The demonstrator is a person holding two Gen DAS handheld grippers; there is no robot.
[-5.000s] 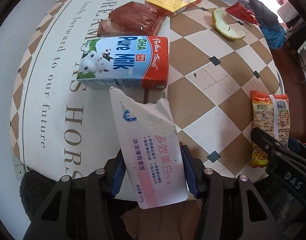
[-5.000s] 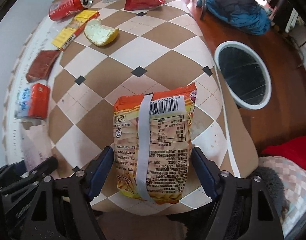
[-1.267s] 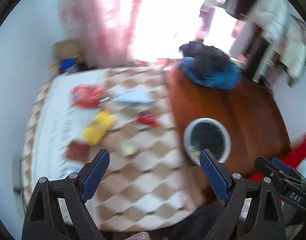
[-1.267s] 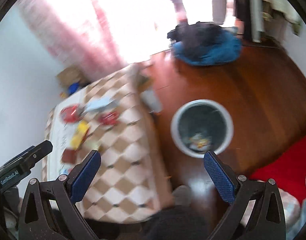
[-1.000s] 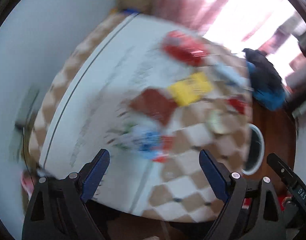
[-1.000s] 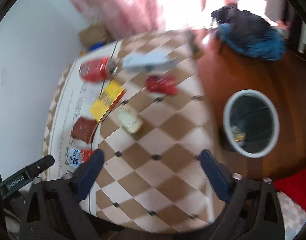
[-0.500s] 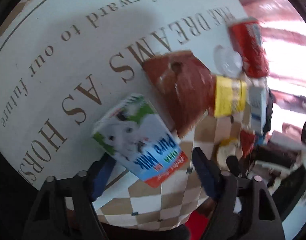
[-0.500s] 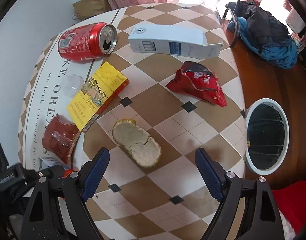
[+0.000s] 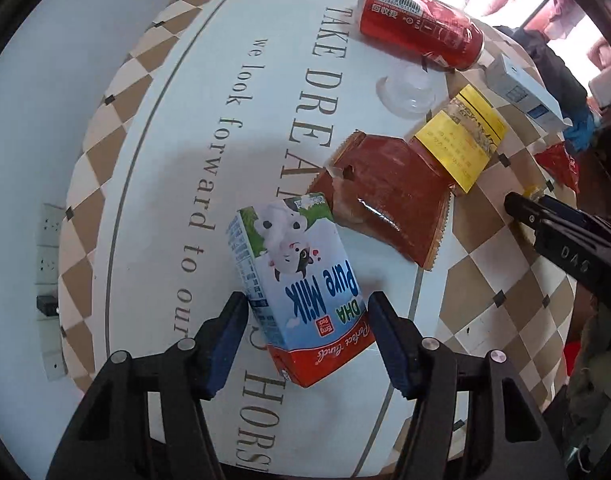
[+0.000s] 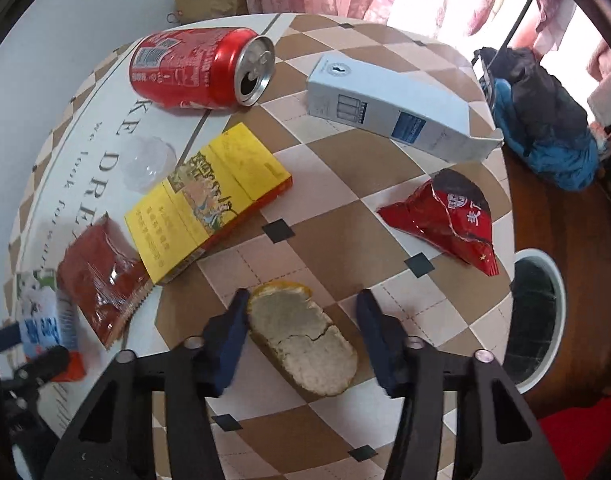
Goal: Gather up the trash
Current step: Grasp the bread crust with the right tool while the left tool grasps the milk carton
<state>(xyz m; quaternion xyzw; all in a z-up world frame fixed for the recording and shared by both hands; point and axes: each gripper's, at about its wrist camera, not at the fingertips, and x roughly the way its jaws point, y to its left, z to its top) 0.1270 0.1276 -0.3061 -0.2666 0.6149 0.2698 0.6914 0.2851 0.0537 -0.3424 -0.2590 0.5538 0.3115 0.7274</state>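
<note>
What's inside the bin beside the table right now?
The bin shows only its white rim and a dark interior. The table edge covers part of the opening, and any contents are too dark to make out.

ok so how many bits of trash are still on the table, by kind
boxes and cartons: 3, the milk carton, yellow box and white box
wrappers: 2, the dark red wrapper and red snack bag
cans: 1, the red can
clear plastic lids: 1
fruit peels: 1
total: 8
</note>
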